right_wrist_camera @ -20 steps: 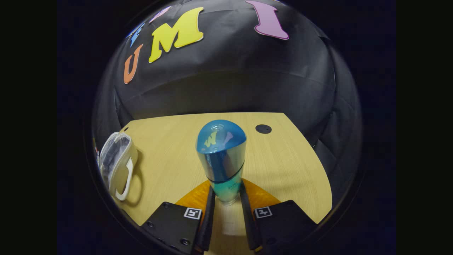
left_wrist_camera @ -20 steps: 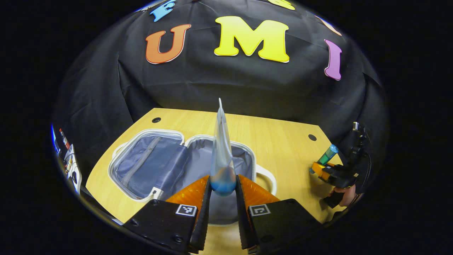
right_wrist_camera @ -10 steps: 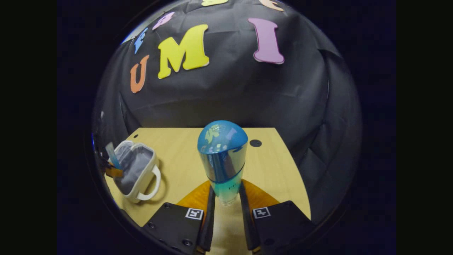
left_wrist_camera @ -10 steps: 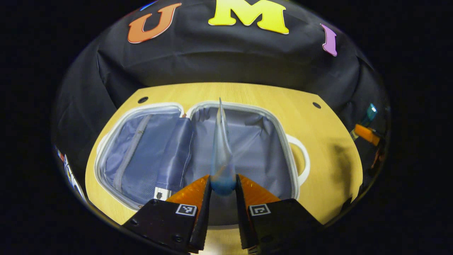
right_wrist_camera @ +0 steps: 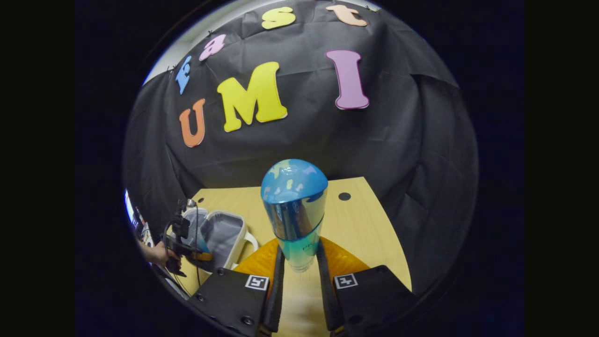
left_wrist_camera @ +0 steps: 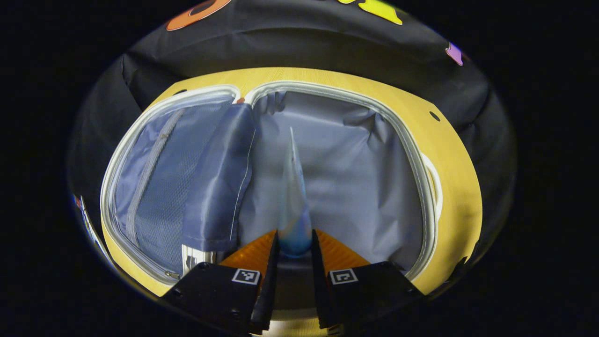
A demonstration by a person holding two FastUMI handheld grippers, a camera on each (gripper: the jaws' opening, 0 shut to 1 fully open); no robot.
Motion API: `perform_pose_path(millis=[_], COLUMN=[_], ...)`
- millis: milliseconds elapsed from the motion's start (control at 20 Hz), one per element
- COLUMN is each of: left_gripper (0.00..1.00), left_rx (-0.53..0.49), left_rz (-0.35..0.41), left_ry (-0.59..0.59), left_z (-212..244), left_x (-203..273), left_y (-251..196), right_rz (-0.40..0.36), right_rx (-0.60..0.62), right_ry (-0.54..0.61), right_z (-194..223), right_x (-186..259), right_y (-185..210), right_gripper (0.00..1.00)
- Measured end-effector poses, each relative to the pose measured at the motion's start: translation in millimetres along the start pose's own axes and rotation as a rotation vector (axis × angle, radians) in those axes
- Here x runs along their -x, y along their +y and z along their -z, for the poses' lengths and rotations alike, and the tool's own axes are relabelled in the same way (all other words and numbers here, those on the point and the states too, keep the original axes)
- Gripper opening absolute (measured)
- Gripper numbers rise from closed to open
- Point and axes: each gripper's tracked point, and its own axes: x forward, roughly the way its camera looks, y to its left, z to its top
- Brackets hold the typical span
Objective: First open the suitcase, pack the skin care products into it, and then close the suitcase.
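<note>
The suitcase (left_wrist_camera: 355, 154) lies open and flat on the wooden counter (left_wrist_camera: 461, 187), both halves lined in grey-blue fabric and edged with a pale rim. In the left gripper view its left half shows a mesh panel with a zip and a loose fabric flap folded toward the hinge; the right half is a bare lined tray, with a white handle at its right side.

The left gripper (left_wrist_camera: 295, 243) is clamped on a clear, flat-ended tube (left_wrist_camera: 293, 196) with a blue base. Both fingers press on the blue end, and the tube points away from the gripper, tapering to a thin sealed edge. It is held over the right half of the suitcase, near the hinge line; whether it touches the lining cannot be told.

The right gripper (right_wrist_camera: 299, 260) is closed on a blue-green bottle (right_wrist_camera: 295, 210) with a rounded, glossy blue cap. The fingers grip its lower, paler part, and the bottle stands out upright between them, above the counter (right_wrist_camera: 365, 224) and well apart from the suitcase.

In the right gripper view the suitcase (right_wrist_camera: 229, 229) sits far to the left, with the left gripper (right_wrist_camera: 199, 255) and the hand (right_wrist_camera: 157, 255) holding it at the case's near edge.
</note>
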Motion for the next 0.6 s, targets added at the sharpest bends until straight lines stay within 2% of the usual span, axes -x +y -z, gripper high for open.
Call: perform_pose_path(millis=[400,600], left_gripper=[0.40,0.41], left_rx=[-0.138,-0.155], left_rz=[-0.080,-0.091], left_ry=[0.129,0.196], left_z=[-7,-1], left_x=[-3,-6], left_y=[-2,-7], right_rz=[-0.067,-0.092], right_rx=[0.036,0.028], right_ry=[-0.005,-0.011], right_z=[2,6], right_x=[16,22], right_y=[52,66], right_gripper=[0.34,0.34])
